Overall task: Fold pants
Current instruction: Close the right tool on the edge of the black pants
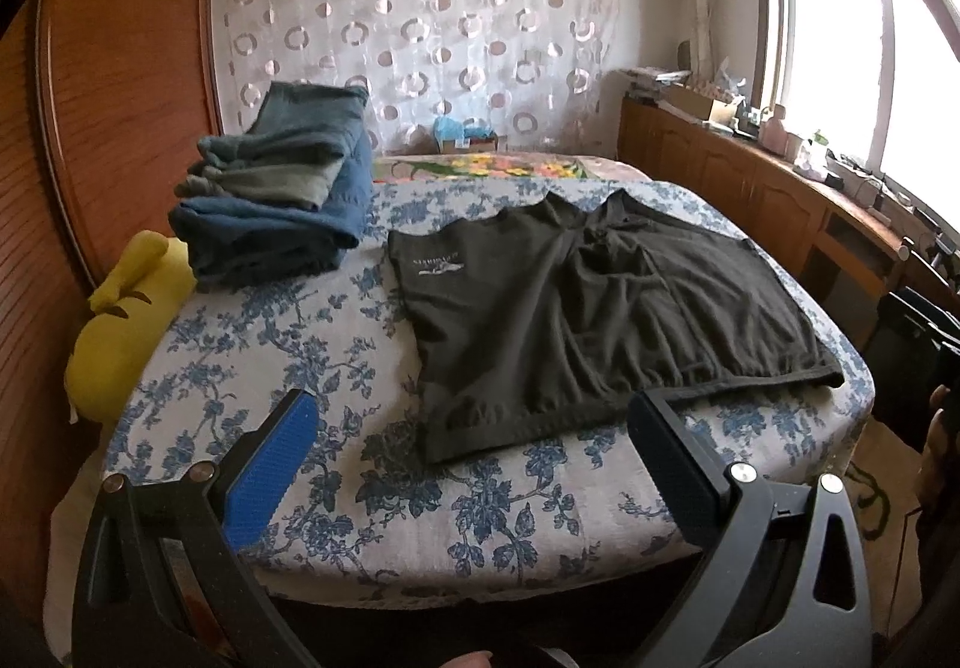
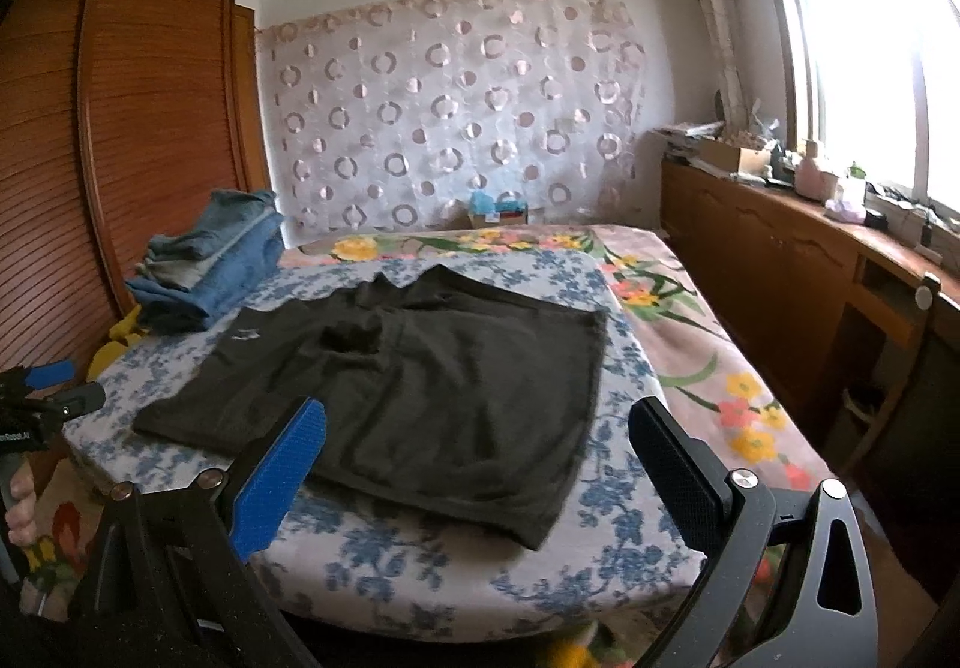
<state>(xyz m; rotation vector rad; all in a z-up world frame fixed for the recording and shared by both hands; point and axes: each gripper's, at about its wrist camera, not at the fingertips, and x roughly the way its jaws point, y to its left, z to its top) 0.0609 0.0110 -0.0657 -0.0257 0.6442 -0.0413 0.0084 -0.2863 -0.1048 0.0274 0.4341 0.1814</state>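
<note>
**Hovering over flat black shorts, first fold not yet started**

Judging from how the cloth lies, the fold is still to begin: the black pants [image 1: 600,308] are spread flat on the blue-flowered bedcover [image 1: 270,344], legs and waistband all open to view, with no layer doubled over. This looks like the approach step, both tools lining up on the near edge before any pinch.

The left gripper [image 1: 474,446] has its two fingers wide apart and holds nothing. In its view the pants lie ahead of the fingertips and mostly toward the right finger; the near hem runs between the two tips, its corner just beyond the gap, and the right finger's tip overlaps the hem's edge in the picture, though contact cannot be told.

The right gripper [image 2: 477,446] is likewise spread open and empty. From there the pants [image 2: 420,386] sit directly ahead, the near edge passing between the fingers; the blue-padded left finger appears in front of the cloth, and the near right corner lies closer to the dark right finger. Touching or hovering is not clear here either.

The next move likely calls for each gripper to drop onto a hem corner, close on a single thin layer without bunching the bedcover beneath, then carry one side over the other. A stack of folded blue clothes [image 1: 282,188] sits well beyond the left finger, clear of the work.
</note>
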